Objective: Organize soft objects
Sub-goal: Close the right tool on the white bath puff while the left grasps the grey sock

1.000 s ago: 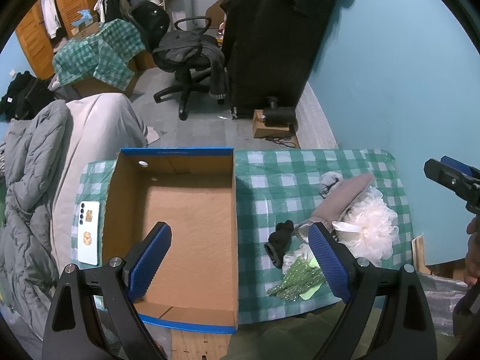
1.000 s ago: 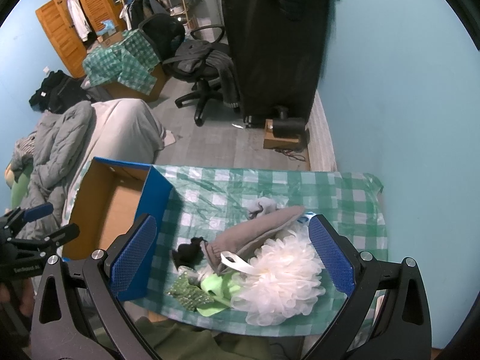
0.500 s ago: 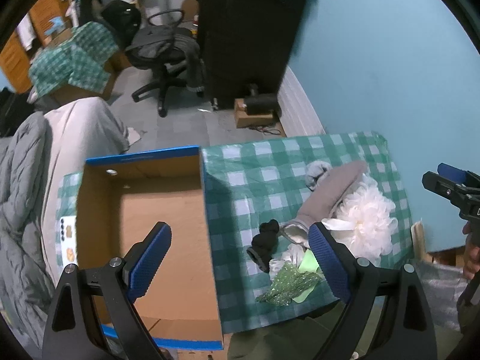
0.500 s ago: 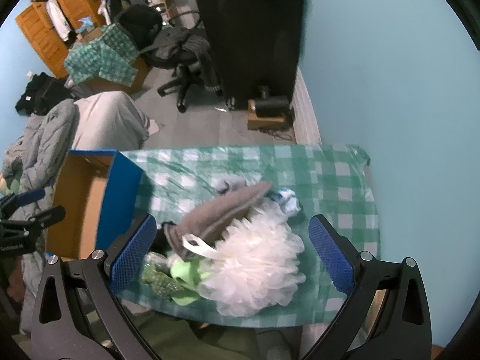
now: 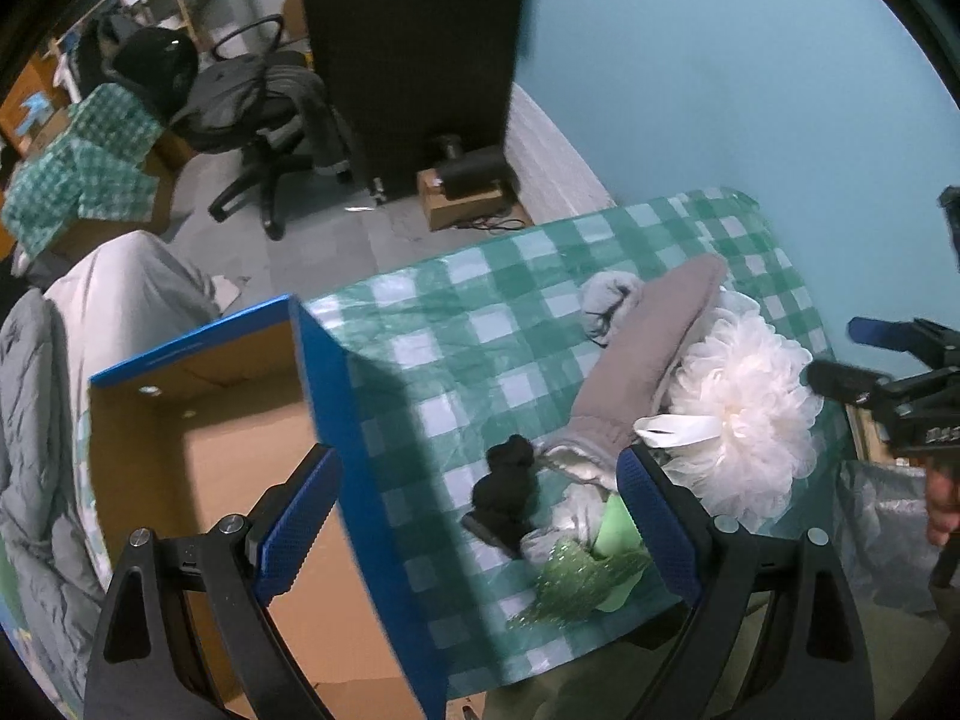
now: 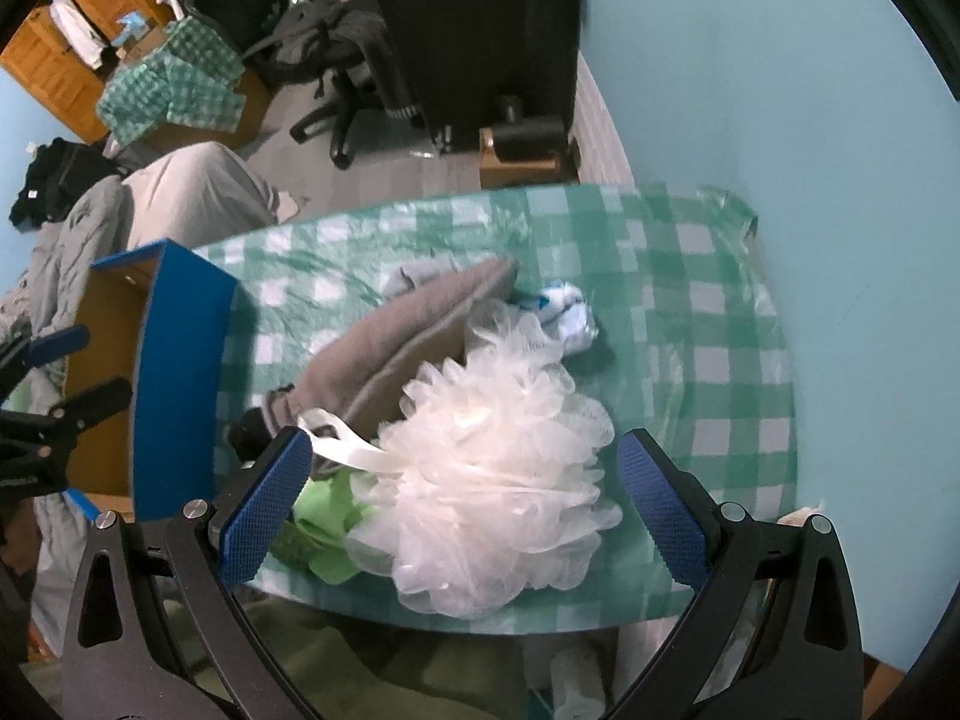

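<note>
I am lining my wide-open, empty right claw over the white loofah; next, lowering and closing, then boxing it.

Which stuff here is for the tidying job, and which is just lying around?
For the job: loofah, grey sock, black sock, green cloth, box.

Lying about: chair, quilt, wardrobe.

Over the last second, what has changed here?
Both claws swung toward the pile: the right claw closed in over the white bath pouf, and the left claw shifted from the cardboard box toward the black sock. Both remain open and empty; the soft objects and box lie unmoved.
</note>
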Action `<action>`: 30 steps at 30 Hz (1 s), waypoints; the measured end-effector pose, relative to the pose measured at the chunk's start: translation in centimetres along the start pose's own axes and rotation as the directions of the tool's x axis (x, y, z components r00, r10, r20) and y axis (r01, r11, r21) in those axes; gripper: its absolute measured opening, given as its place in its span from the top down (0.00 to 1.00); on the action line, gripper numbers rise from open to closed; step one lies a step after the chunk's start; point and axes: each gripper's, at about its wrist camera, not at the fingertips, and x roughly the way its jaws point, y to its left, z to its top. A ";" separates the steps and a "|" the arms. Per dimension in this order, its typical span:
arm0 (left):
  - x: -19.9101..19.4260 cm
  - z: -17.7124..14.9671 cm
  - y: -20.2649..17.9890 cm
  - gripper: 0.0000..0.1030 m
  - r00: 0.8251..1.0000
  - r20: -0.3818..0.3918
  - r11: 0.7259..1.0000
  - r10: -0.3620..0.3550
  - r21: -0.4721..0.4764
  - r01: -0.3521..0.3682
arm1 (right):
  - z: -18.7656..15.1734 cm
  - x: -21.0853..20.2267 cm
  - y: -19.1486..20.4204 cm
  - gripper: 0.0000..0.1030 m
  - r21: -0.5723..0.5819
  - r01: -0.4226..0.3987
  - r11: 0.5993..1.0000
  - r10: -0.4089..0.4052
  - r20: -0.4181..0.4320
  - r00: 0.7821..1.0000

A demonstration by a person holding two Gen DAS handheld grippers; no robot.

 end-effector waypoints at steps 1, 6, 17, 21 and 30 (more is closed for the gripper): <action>0.3 0.1 -0.2 0.09 1.000 -0.002 1.000 -0.009 0.006 0.009 | -0.1 0.4 -0.1 0.02 0.003 0.005 1.000 -0.005 -0.009 1.000; 2.5 0.7 -1.1 0.09 0.999 -0.036 0.998 -0.041 0.036 0.043 | -0.8 3.4 -0.9 0.02 0.014 0.026 1.000 -0.025 -0.047 0.999; 6.4 1.3 -3.0 0.09 0.991 -0.107 0.993 -0.076 0.084 0.085 | -2.2 8.5 -2.1 0.02 0.058 0.012 0.998 -0.003 -0.149 0.989; 7.2 1.6 -3.6 0.09 0.988 -0.125 0.991 -0.090 0.092 0.102 | -2.6 9.3 -2.7 0.02 0.063 -0.005 0.998 0.016 -0.171 0.985; 9.1 2.6 -5.9 0.09 0.979 -0.163 0.979 -0.119 0.145 0.143 | -3.4 9.7 -3.8 0.15 0.072 -0.083 0.994 0.094 -0.172 0.981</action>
